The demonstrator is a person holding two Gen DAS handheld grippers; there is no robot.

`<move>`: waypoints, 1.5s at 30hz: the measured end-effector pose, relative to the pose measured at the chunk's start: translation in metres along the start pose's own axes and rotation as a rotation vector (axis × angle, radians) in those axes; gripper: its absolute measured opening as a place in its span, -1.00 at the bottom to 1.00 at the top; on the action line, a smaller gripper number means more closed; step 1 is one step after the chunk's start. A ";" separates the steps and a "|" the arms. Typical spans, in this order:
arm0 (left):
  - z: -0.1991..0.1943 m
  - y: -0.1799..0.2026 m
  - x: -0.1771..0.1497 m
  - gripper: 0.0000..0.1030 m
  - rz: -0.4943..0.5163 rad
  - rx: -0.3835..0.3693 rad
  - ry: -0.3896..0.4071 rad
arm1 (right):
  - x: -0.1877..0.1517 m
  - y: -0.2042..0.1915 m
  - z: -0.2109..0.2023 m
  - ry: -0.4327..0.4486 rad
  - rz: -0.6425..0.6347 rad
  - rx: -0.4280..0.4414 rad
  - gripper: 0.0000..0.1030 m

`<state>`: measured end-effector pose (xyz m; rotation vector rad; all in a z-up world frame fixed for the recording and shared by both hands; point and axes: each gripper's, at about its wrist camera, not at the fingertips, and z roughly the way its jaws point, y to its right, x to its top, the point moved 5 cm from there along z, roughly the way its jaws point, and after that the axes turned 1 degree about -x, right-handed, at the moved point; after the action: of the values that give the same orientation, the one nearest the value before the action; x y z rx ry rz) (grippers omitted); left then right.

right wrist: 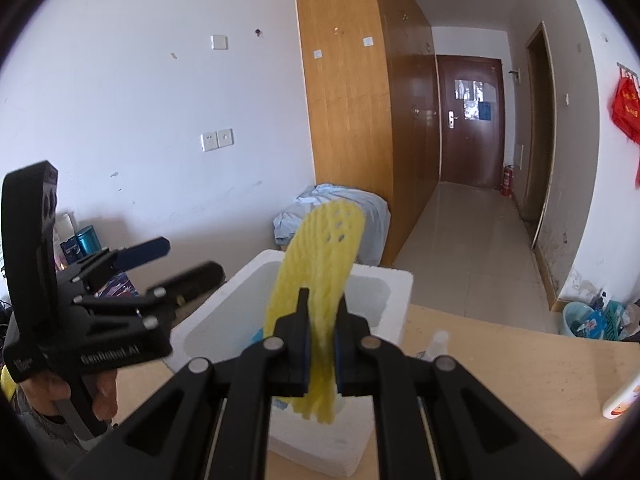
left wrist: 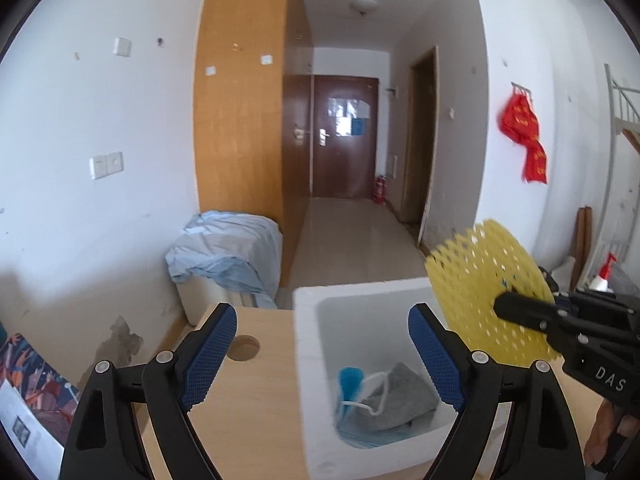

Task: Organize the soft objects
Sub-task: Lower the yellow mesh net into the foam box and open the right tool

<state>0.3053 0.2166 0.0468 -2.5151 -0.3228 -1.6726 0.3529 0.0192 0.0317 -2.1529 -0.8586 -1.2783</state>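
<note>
R gripper (right wrist: 322,344) pinches yellow foam net (right wrist: 320,280) upright, just above foam box (right wrist: 396,280); L gripper (left wrist: 322,356) spread, empty, beside it.

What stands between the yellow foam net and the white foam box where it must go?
Nothing visible. The right hand-held gripper holds the net above the open box; the left hand-held gripper is open and empty, beside the box. A mask and grey cloth lie inside.

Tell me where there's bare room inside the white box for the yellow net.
The far half of the foam box is bare white floor, bordered by its back wall. The near end is crowded: a grey cloth and a blue mask lie there. The right tool holds the yellow foam net above the box.
</note>
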 end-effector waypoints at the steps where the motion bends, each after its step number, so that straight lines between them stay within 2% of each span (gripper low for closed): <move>1: 0.000 -0.002 0.000 0.71 -0.004 -0.001 0.000 | 0.000 -0.001 0.002 -0.003 0.001 0.006 -0.78; 7: -0.001 -0.008 0.002 0.71 -0.043 0.010 0.013 | -0.004 -0.003 0.013 -0.022 0.004 0.030 -0.78; 17: -0.003 -0.010 0.002 0.71 -0.040 0.039 0.024 | -0.010 -0.002 0.019 -0.032 0.003 0.040 -0.75; 18: -0.003 -0.012 0.002 0.71 -0.045 0.040 0.025 | -0.010 -0.002 0.020 -0.033 0.005 0.035 -0.67; 20: -0.005 -0.017 0.003 0.71 -0.061 0.042 0.029 | -0.010 0.000 0.021 -0.043 0.008 0.031 -0.34; 21: -0.006 -0.020 0.004 0.71 -0.067 0.043 0.031 | -0.010 0.000 0.021 -0.044 0.015 0.031 -0.05; 22: -0.006 -0.021 0.004 0.71 -0.072 0.046 0.033 | -0.010 0.000 0.021 -0.043 0.017 0.030 0.15; 25: -0.006 -0.025 0.005 0.71 -0.086 0.054 0.036 | -0.009 -0.002 0.018 -0.033 0.016 0.043 0.43; 27: -0.006 -0.026 0.004 0.71 -0.089 0.048 0.032 | -0.010 -0.005 0.018 -0.036 0.008 0.048 0.51; 35: -0.007 -0.025 0.006 0.71 -0.087 0.049 0.034 | -0.010 -0.005 0.018 -0.036 0.006 0.046 0.61; 41: -0.008 -0.023 0.007 0.71 -0.084 0.046 0.034 | -0.007 -0.005 0.016 -0.025 0.007 0.055 0.84; 45: -0.008 -0.022 0.007 0.71 -0.082 0.045 0.034 | -0.007 -0.005 0.016 -0.029 0.010 0.055 0.86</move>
<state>0.2960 0.2373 0.0559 -2.4703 -0.4612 -1.7151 0.3559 0.0317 0.0193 -2.1346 -0.8833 -1.2078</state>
